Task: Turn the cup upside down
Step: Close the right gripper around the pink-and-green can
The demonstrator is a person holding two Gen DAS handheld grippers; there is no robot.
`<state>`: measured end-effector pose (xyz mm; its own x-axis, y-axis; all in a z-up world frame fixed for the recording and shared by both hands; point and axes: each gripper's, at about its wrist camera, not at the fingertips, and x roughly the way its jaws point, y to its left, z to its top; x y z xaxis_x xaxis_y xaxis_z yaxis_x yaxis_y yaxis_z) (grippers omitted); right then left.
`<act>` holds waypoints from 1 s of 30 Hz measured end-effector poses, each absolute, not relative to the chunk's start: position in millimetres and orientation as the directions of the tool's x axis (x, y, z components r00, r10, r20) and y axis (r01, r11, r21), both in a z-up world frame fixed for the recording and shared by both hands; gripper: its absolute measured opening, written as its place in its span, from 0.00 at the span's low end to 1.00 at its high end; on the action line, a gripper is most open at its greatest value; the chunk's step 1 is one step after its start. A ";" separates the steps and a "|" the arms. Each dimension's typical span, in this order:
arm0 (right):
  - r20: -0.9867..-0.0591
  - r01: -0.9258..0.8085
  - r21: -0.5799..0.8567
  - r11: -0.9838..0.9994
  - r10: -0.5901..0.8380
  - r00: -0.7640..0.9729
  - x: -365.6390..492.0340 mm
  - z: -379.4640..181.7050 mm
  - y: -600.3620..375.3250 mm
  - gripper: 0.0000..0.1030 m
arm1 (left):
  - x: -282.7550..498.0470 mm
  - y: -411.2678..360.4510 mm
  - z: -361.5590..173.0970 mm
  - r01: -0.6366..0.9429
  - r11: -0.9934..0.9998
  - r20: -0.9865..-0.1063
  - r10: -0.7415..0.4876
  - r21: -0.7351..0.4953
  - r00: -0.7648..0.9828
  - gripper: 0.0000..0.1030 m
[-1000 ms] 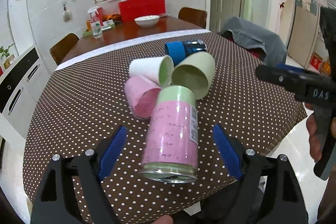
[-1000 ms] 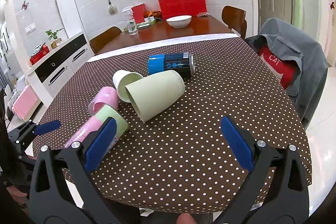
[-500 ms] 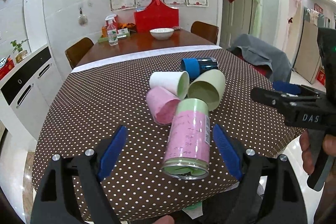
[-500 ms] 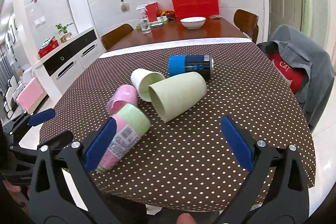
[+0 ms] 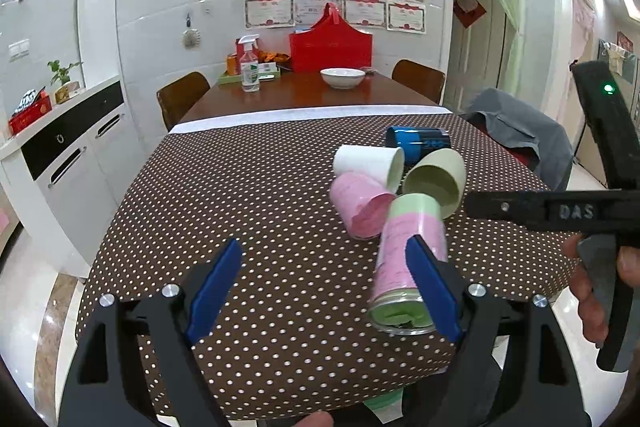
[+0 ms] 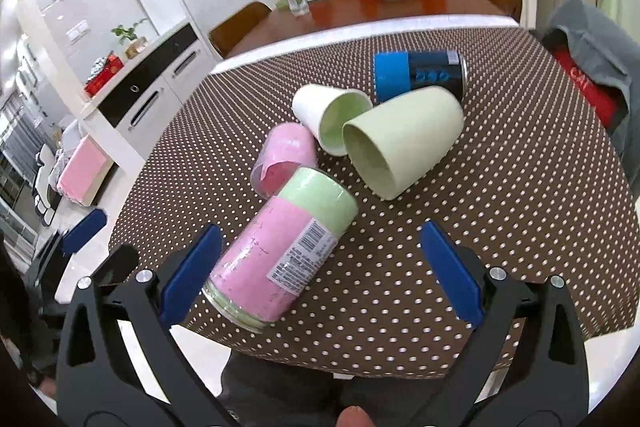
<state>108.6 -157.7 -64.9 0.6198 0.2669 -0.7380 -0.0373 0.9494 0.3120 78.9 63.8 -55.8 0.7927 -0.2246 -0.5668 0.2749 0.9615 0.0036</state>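
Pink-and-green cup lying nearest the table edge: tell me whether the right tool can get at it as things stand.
Probably yes. The right tool is open, and the pink-and-green cup lies on its side just ahead, its base beside one fingertip, with nothing between them.

Your surface (image 6: 520,187) wears a brown cloth with white polka dots, edged by a white band at the far end. On it you have a pale green cup (image 6: 404,139), a cup white outside and light green inside (image 6: 328,115), a pink cup (image 6: 286,155), a blue-and-black can (image 6: 420,73), and a pink jar with a light green top band and a white barcode label (image 6: 280,251). Your right tool (image 6: 320,263) and left tool (image 5: 324,287) are black with blue pads. Far behind, you see a reddish-brown wooden table (image 5: 304,95), a white bowl (image 5: 343,77) and a red bag (image 5: 330,45).
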 end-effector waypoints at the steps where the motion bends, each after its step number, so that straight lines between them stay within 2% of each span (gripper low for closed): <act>1: -0.745 -0.031 0.314 0.949 0.267 0.611 110.4 -66.7 -155.2 0.94 | 79.2 67.8 -57.2 0.272 0.962 -0.567 -0.223 0.001 0.793 0.80; 10: -0.814 0.045 0.349 0.936 0.279 0.510 130.2 -82.6 -142.0 0.94 | 80.2 85.1 -61.2 0.243 0.970 -0.551 -0.200 0.005 0.810 0.80; 20: -0.861 0.214 0.456 0.864 0.368 0.351 162.7 -100.5 -145.1 0.94 | 83.0 90.6 -70.5 0.249 0.968 -0.543 -0.222 -0.024 0.810 0.80; 27: -0.891 0.253 0.428 0.868 0.357 0.282 177.4 -107.3 -131.0 0.94 | 81.0 96.1 -76.6 0.249 0.968 -0.551 -0.227 -0.036 0.803 0.80; 30: -0.907 0.264 0.403 0.876 0.346 0.239 183.6 -115.0 -126.8 0.89 | 79.9 97.0 -78.9 0.248 0.968 -0.557 -0.226 -0.037 0.799 0.80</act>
<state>183.6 -126.8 -115.0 0.2393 0.3455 -0.9074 0.2642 0.8761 0.4033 79.9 97.0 -78.9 0.7995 -0.2260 -0.5565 0.2478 0.9681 -0.0371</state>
